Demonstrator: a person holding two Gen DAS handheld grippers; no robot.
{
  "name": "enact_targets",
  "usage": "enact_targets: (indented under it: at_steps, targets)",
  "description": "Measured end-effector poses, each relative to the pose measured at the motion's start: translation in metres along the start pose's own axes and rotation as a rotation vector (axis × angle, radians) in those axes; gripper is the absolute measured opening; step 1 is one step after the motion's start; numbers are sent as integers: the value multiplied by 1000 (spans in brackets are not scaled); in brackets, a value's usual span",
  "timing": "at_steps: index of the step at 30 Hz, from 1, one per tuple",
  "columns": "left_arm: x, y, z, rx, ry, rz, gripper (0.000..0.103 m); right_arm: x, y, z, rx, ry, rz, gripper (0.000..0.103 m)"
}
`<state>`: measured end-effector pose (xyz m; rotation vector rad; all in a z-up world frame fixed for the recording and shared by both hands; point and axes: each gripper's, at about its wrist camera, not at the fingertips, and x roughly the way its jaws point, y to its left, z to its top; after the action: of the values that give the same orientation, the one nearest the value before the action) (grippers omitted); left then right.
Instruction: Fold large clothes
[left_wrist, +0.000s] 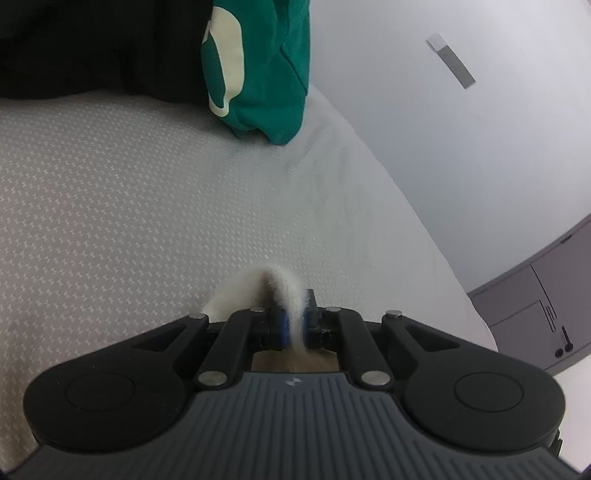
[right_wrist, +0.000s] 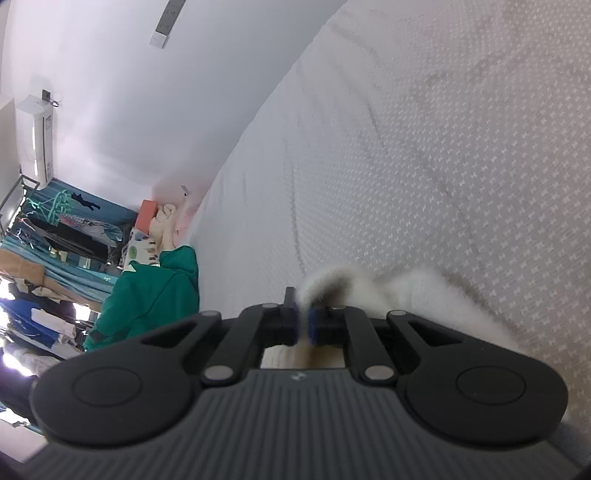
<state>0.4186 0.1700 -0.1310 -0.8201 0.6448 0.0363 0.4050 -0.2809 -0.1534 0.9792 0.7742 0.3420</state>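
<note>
Both tongs, left (left_wrist: 292, 325) and right (right_wrist: 303, 325), pinched tight on fluffy white cloth (right_wrist: 406, 291); thin grip, easy to slip out and spoil the fold.

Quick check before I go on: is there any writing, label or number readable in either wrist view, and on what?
No readable text.
Left tool body: small pale logo mark, no letters.
Right tool body: same mark, blurred.
Green top: cream print, a shape only.
Wall unit: label too small to read.

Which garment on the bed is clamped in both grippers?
The fluffy white garment, pinched by the left gripper and right gripper; the green hoodie lies apart, untouched.
</note>
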Motion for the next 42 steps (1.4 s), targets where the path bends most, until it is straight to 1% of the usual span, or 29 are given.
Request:
enact_targets:
  at_steps: [1,3,4,5,6,7,8,9,10,11,13,15,17,18,20,23,25,27,28,30,32,33,35,36,37,38,39,41,42]
  targets:
    - [-1,1,0,0,-1,-8,10,-2,2,-1,-4,0,1,10]
    - [-10,0,-2,10,7,-24,15,-6,6,-2,-22,-2,9,11]
    - [-14,-2,-2,20,14,-29,27,-7,10,-4,-31,0,8,12]
    - [-21,-4,-3,30,17,-35,48,-6,14,-5,-38,2,5,13]
    - [-28,-6,-4,42,19,-41,57,-7,16,-6,-44,6,6,18]
    - [-37,-8,-6,62,18,-49,63,-10,18,-7,-51,8,12,27]
    - [-47,-10,-9,90,16,-53,63,-15,22,-9,-61,8,21,35]
    - [-57,-13,-11,119,14,-49,63,-20,26,-11,-73,7,41,52]
    - [-69,-15,-14,155,7,-36,63,-26,28,-12,-86,7,63,65]
    - [-79,-17,-18,187,-5,-22,63,-32,31,-13,-102,8,85,68]
    - [-98,-17,-26,244,-32,16,63,-47,39,-15,-143,-5,111,68]
    - [-110,-13,-33,282,-64,82,63,-61,44,-15,-177,-33,115,68]
    - [-115,-3,-36,275,-73,151,63,-67,47,-13,-224,-49,87,68]
    - [-115,2,-37,268,-74,158,63,-69,51,-13,-270,-54,49,68]
    - [-112,10,-39,265,-66,154,62,-69,55,-13,-384,-61,-47,68]
    - [-99,17,-41,271,-33,185,61,-60,54,-15,-506,-45,-172,68]
    - [-94,16,-40,280,-31,159,61,-52,54,-15,-542,-27,-186,68]
    - [-90,12,-39,305,-33,137,58,-45,52,-16,-580,-17,-179,68]
    - [-87,8,-39,328,-26,124,56,-41,53,-17,-606,-18,-187,68]
    - [-79,2,-39,363,-2,101,54,-30,56,-19,-652,-7,-198,68]
    - [-67,-3,-38,376,21,104,50,-20,55,-20,-691,8,-208,68]
    - [-60,-3,-40,378,40,112,50,-14,56,-22,-725,11,-227,68]
    - [-43,-3,-43,384,86,140,44,-6,57,-27,-784,19,-252,68]
    - [-37,-3,-45,392,99,155,43,-1,57,-29,-803,21,-255,68]
    - [-33,-3,-48,407,101,167,40,1,57,-29,-815,22,-253,68]
    - [-32,-5,-51,426,96,173,30,1,56,-29,-824,22,-251,68]
    - [-32,-6,-54,437,93,177,24,2,55,-29,-828,21,-249,67]
    - [-35,-7,-55,433,74,180,13,0,55,-28,-836,22,-238,59]
    - [-41,-6,-55,427,61,174,12,-2,56,-29,-849,23,-231,46]
